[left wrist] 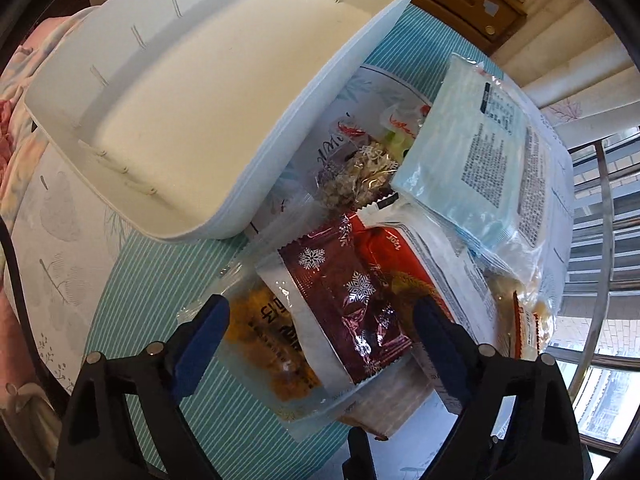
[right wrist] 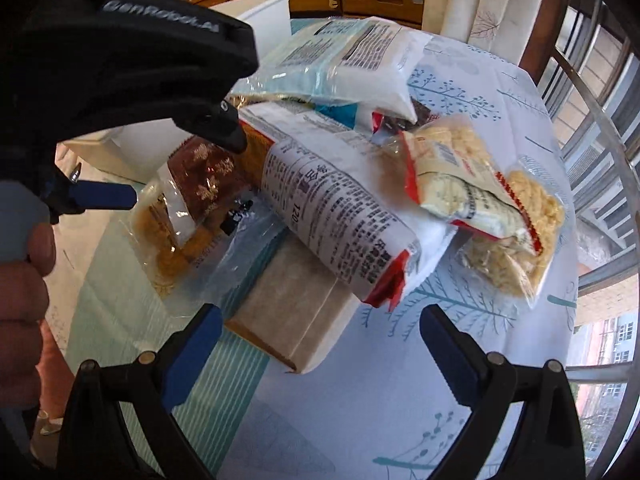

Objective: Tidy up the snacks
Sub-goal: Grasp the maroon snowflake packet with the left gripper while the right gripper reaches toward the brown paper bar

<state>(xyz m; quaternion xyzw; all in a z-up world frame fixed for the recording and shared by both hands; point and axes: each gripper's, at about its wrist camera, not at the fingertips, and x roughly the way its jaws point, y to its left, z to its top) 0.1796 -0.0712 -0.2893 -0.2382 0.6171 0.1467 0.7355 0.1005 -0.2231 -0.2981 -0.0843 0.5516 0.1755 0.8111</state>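
Your 1 white bin point(left wrist: 208, 120) holds nothing visible. Your left gripper point(left wrist: 320, 320) gapes wide around the red snowflake packet point(left wrist: 344, 300); your right gripper point(right wrist: 320, 332) spreads wide above the counter point(right wrist: 360, 400).

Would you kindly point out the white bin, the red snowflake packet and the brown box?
White bin point(left wrist: 208, 92), left wrist view, on its inner floor.
Red snowflake packet point(left wrist: 340, 288), left wrist view, on its printed front.
Brown box point(right wrist: 288, 304), right wrist view, on its top face.

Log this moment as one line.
left gripper: open over dark red snowflake packet | right gripper: open | white bin: empty
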